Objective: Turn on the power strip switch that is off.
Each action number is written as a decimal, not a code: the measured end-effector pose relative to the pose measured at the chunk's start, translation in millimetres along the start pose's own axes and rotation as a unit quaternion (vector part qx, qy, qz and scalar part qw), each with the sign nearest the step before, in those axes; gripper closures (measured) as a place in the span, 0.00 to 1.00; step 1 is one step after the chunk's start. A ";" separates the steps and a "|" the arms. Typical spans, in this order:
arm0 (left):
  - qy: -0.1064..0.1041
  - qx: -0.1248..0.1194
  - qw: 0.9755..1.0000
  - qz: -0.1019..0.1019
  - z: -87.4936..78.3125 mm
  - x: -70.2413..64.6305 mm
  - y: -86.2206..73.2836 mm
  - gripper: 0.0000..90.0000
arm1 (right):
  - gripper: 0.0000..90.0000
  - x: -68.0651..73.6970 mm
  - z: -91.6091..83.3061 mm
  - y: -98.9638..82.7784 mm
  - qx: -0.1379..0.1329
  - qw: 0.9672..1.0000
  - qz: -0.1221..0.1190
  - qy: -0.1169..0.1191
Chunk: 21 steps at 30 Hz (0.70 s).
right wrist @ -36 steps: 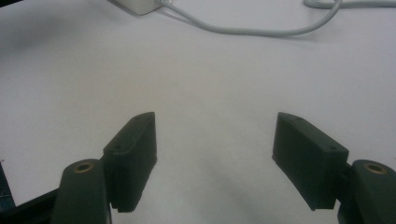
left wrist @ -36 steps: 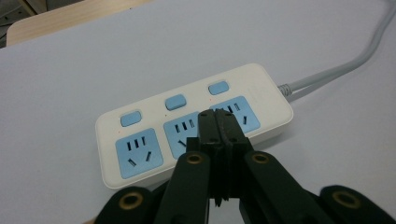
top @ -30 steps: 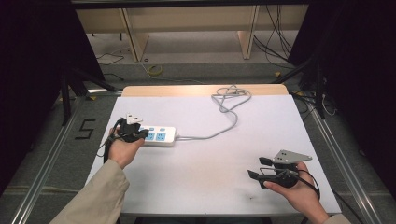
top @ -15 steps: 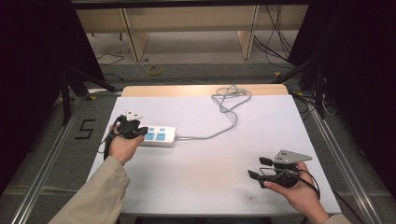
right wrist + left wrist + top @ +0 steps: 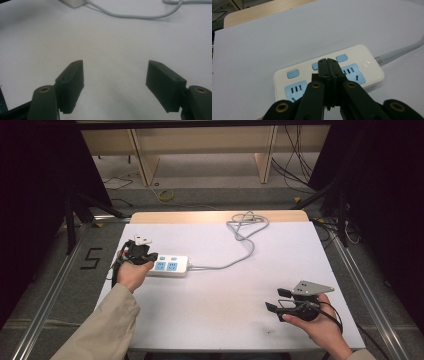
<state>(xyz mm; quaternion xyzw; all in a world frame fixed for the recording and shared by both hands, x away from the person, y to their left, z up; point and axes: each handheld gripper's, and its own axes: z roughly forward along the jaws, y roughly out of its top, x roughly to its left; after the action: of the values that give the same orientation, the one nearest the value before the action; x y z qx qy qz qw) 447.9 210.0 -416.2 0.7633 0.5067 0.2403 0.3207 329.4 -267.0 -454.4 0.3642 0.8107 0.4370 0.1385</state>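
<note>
A white worktop (image 5: 215, 305) carries a white power strip (image 5: 167, 266) toward its left side. The strip has blue socket faces and a row of blue switches (image 5: 292, 74) along its far edge. A grey cord (image 5: 235, 257) leaves the strip's right end, curves across the worktop and ends in a loose coil near the far edge.

Left gripper (image 5: 150, 257): held in the person's left hand (image 5: 131, 272) at the strip's left end. In the left gripper view the jaws are pressed together with no gap between them and nothing held. The tips of the left gripper (image 5: 327, 62) sit over the strip's top face, at the middle blue switch. Whether the tips touch the switch cannot be told. A beige sleeve (image 5: 102, 327) covers the forearm.

Right gripper (image 5: 277, 300): held in the person's right hand (image 5: 312, 320) near the worktop's front right corner, well apart from the strip. A grey three-cornered plate (image 5: 311, 287) sits on top of it. In the right gripper view the jaws stand wide apart over bare worktop, with nothing between them; the cord and a corner of the strip lie farther off.

Surroundings: a strip of bare wood (image 5: 215, 216) shows along the worktop's far edge. Beyond it stand wooden shelving frames (image 5: 200, 145), with loose cables on the floor. A figure "5" (image 5: 91, 258) is marked on the floor to the left of the worktop.
</note>
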 end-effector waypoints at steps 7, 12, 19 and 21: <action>0.008 0.002 1.000 0.004 4.2 1.2 2.9 1.00 | 0.34 -0.6 -0.2 0.0 0.001 1.000 -0.001 0.001; 0.010 0.005 1.000 0.006 6.3 1.4 4.4 1.00 | 0.34 -0.5 -0.4 0.0 0.000 1.000 0.000 0.001; 0.012 0.003 1.000 0.006 7.7 2.1 6.3 1.00 | 0.34 -0.6 -0.4 0.0 0.000 1.000 0.001 0.000; 0.012 0.002 1.000 0.005 8.0 1.9 6.9 1.00 | 0.34 -0.6 -0.5 -0.1 0.000 1.000 0.000 0.000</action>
<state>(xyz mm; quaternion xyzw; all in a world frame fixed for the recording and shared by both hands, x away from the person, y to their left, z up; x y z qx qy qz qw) 458.4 207.9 -416.5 0.7635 0.5075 0.2498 0.3116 329.5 -267.7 -454.2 0.3640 0.8108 0.4370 0.1381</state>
